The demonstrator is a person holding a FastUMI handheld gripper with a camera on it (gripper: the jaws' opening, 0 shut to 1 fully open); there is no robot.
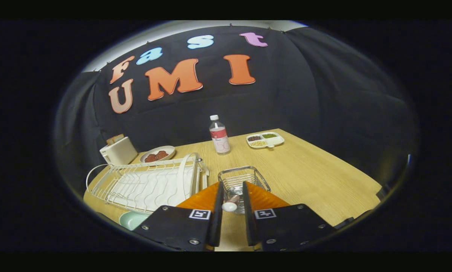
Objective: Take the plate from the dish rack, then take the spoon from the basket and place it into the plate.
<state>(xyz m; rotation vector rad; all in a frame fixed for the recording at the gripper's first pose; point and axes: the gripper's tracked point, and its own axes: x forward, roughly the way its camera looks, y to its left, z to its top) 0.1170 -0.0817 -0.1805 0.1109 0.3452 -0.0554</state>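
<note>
My gripper (231,207) hovers over the near side of the wire basket (244,177) on the wooden table. The spoon (230,205) has a pale rounded handle end that pokes up out of the basket and sits between my fingers. It lies against the left finger, with a small gap to the right one, so the fingers stand narrowly open around it. The pale green plate (132,220) lies on the table in front of the white wire dish rack (146,185), just left of my left finger. The spoon's bowl is hidden inside the basket.
A water bottle (219,135) stands beyond the basket. A divided tray of food (265,140) sits at the far right, and a dish with red pieces (158,154) and a white toaster (118,150) stand behind the rack. Bare table lies right of the basket.
</note>
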